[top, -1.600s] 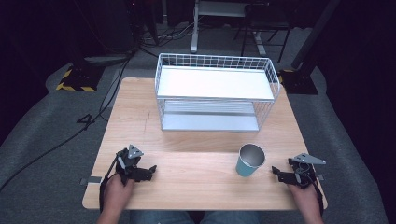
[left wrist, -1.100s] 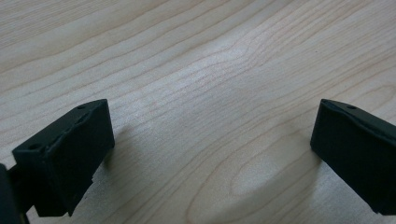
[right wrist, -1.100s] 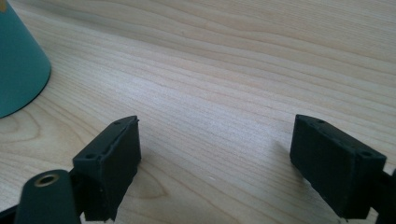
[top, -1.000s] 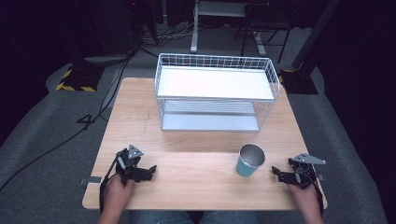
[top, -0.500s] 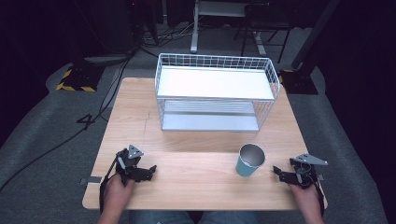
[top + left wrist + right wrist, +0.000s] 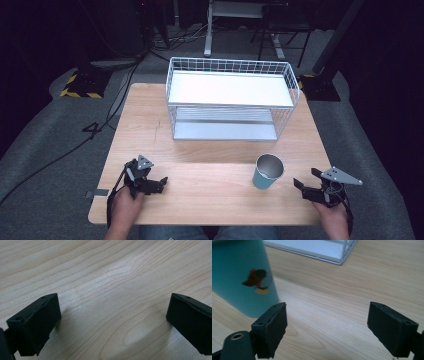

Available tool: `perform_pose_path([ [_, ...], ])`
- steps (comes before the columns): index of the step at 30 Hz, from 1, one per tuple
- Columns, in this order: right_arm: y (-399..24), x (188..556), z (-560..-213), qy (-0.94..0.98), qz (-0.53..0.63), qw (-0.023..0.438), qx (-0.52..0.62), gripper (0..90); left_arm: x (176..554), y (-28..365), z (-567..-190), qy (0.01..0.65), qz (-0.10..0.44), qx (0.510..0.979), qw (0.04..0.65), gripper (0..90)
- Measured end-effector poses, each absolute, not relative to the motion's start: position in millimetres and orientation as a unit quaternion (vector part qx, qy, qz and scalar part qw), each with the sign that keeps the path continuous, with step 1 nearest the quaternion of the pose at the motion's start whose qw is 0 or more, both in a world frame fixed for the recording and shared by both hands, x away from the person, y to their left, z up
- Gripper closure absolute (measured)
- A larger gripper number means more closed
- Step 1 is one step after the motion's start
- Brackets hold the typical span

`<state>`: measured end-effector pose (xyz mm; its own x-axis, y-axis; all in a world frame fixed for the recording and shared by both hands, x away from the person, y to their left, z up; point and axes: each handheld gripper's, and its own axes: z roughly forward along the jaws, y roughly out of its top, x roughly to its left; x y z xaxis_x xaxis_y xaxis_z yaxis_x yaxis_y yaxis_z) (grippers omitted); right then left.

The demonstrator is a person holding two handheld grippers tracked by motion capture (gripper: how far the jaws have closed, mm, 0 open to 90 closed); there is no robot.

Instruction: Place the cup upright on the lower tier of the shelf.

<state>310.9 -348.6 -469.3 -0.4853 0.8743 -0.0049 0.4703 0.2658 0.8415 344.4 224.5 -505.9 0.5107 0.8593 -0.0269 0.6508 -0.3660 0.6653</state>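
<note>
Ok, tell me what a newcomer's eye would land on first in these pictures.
First the white wire rack, two shelves high, at the far middle of the wooden table. Next the teal cup standing upright near the front right, a small cartoon figure printed on its side. Last the two open grippers at the near edge: the left gripper over bare wood, the right gripper just right of the cup, apart from it.

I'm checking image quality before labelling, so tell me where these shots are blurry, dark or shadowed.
High view: table and wire rack evenly lit, the room behind nearly black. Left gripper view: sharp wood grain, soft shadows beside the jaws. Right gripper view: teal cup close and slightly blurred, its printed figure soft; the rack's corner behind is also soft.
</note>
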Motion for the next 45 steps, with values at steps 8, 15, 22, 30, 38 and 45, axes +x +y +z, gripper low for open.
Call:
perform_pose_path([
  [8, -337, 298, -455, 0.753, 0.437, 0.248, 0.425, 17.0, 345, 224, -506, 0.466, 0.165, 0.81, 0.316, 0.0],
  [15, -321, 291, -450, 0.76, 0.449, 0.23, 0.41, 17.0, 345, 224, -506, 0.466, 0.165, 0.81, 0.315, 0.1],
  [22, -306, 288, -449, 0.774, 0.452, 0.221, 0.384, 16.5, 345, 224, -506, 0.466, 0.165, 0.81, 0.316, 0.1],
  [30, -291, 288, -454, 0.787, 0.455, 0.198, 0.367, 14.8, 345, 224, -506, 0.466, 0.165, 0.81, 0.316, 0.1],
  [38, -276, 291, -463, 0.785, 0.459, 0.199, 0.366, 8.6, 345, 224, -506, 0.466, 0.165, 0.81, 0.316, 0.1],
  [45, -266, 298, -471, 0.778, 0.456, 0.21, 0.378, 8.1, 345, 224, -506, 0.466, 0.165, 0.81, 0.315, 0.1],
])
